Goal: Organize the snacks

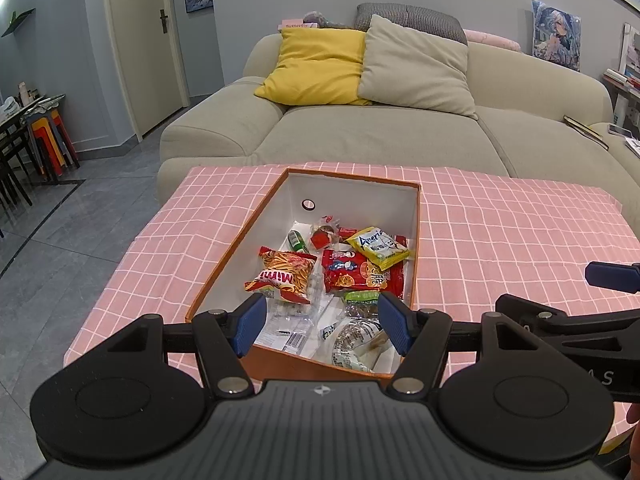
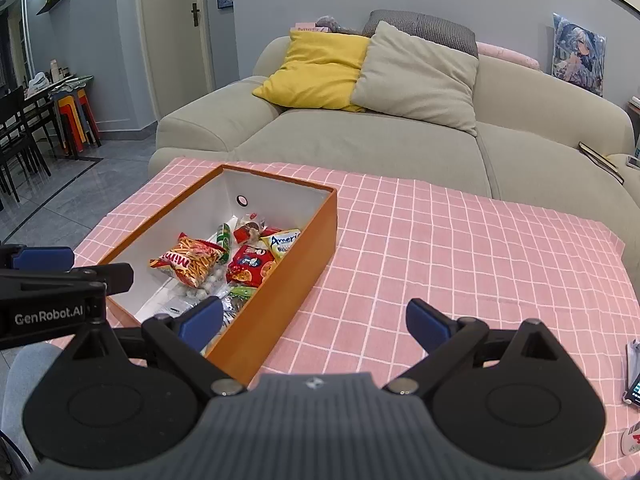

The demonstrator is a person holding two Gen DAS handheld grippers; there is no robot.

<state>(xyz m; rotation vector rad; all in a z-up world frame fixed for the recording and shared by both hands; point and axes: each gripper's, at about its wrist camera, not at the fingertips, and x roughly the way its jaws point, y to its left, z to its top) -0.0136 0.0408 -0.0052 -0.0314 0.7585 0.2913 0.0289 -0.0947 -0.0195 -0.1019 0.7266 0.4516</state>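
Note:
An orange box [image 1: 224, 264] with white inside walls sits on the pink checked tablecloth [image 1: 500, 240]. It holds several snacks: a red Mimi stick-snack bag [image 1: 282, 276], a red biscuit pack [image 1: 354, 274], a yellow packet [image 1: 378, 248], a green tube [image 1: 297, 241] and clear wrapped items near the front. My left gripper [image 1: 322, 326] is open and empty above the box's near end. My right gripper [image 2: 314, 322] is open and empty, beside the box [image 2: 280, 292] on its right, over the cloth [image 2: 460, 248]. The Mimi bag [image 2: 188, 262] shows there too.
A beige sofa [image 1: 360, 132] with a yellow cushion [image 1: 320, 66] and a grey cushion stands behind the table. A phone [image 2: 634, 388] and a small packet lie at the table's right edge. Chairs and stacked stools [image 1: 52, 140] stand at the far left.

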